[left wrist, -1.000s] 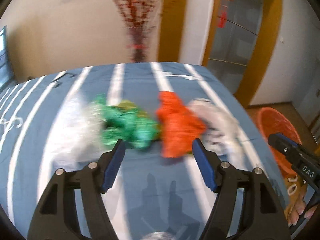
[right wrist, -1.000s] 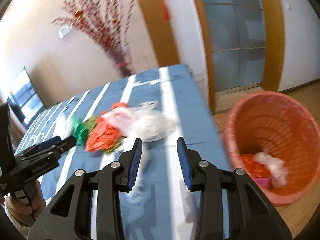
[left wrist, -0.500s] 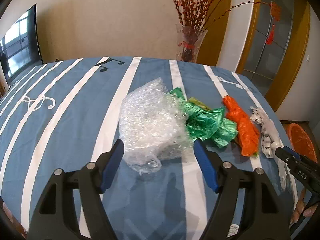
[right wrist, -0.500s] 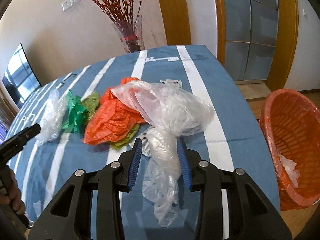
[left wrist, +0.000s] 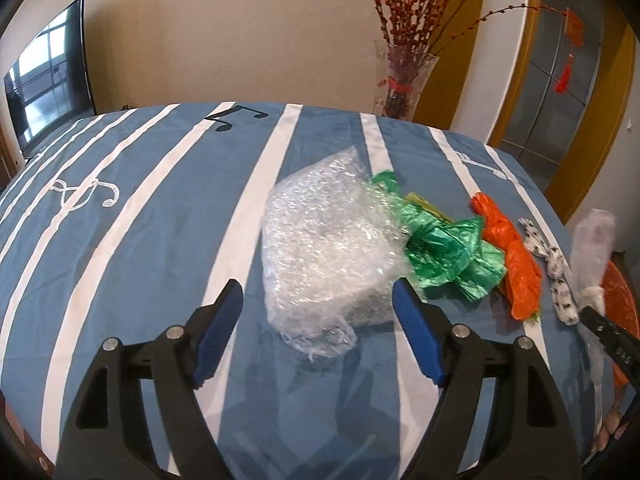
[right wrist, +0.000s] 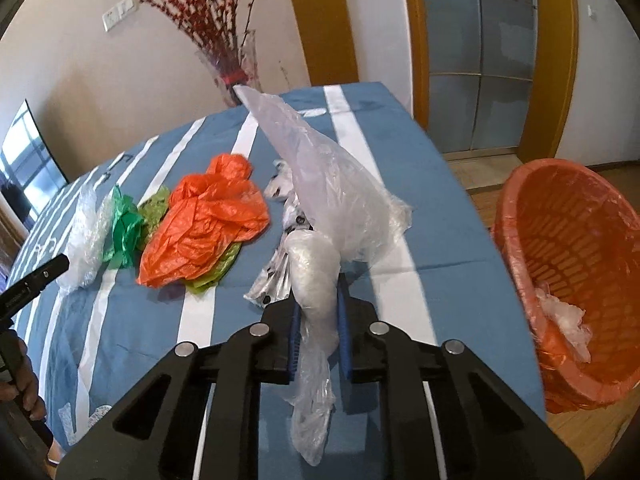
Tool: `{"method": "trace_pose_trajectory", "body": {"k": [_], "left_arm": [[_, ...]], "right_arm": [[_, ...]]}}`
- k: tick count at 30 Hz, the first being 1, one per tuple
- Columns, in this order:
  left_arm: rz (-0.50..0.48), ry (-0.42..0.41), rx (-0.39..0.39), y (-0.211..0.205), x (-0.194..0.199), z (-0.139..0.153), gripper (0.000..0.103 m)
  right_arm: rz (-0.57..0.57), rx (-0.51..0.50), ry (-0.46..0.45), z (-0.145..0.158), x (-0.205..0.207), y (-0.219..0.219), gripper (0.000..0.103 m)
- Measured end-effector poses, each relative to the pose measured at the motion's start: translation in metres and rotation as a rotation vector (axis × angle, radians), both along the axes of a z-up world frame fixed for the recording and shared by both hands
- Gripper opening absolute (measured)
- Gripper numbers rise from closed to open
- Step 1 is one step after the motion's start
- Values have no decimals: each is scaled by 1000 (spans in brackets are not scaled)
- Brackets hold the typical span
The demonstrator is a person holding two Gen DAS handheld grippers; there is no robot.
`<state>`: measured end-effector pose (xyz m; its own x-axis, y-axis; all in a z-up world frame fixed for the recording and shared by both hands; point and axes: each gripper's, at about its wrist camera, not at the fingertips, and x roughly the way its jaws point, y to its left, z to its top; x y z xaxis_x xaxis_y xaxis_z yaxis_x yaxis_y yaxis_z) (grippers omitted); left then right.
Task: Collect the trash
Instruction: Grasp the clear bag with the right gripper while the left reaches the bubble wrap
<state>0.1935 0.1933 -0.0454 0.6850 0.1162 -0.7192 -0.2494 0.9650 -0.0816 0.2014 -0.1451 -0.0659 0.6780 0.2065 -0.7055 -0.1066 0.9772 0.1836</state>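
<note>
Trash lies in a row on the blue striped table (left wrist: 140, 240): a bubble wrap wad (left wrist: 328, 248), a green bag (left wrist: 448, 252), an orange bag (left wrist: 516, 264) and a spotted wrapper (left wrist: 556, 272). My left gripper (left wrist: 318, 312) is open, its jaws either side of the bubble wrap's near end. My right gripper (right wrist: 318, 304) is shut on a clear plastic bag (right wrist: 332, 188) and holds it just above the table. The orange bag (right wrist: 208, 216), green bag (right wrist: 124, 228) and bubble wrap (right wrist: 86, 236) show in the right wrist view.
An orange basket (right wrist: 576, 264) with some clear plastic inside stands on the floor right of the table. A glass vase of red branches (left wrist: 404, 80) stands behind the table's far edge. A TV (left wrist: 48, 68) is at far left.
My right gripper has closed on the clear plastic bag and raised it. My left gripper swung left from the orange bag and now frames the bubble wrap.
</note>
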Motion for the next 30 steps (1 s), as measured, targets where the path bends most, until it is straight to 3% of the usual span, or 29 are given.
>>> {"method": "trace_pose_trajectory", "body": {"k": [12, 18, 27, 30], "left_arm": [[49, 11, -73, 25, 17, 3, 76], [66, -3, -50, 32, 18, 9, 76], [73, 112, -41, 37, 42, -22, 75], [49, 103, -63, 35, 42, -24, 61]], "right_arm": [[-33, 22, -70, 20, -11, -14, 15], [-28, 10, -66, 19, -12, -16, 15], [-1, -16, -53, 14, -17, -13, 15], [-1, -15, -50, 15, -17, -13, 15]]}}
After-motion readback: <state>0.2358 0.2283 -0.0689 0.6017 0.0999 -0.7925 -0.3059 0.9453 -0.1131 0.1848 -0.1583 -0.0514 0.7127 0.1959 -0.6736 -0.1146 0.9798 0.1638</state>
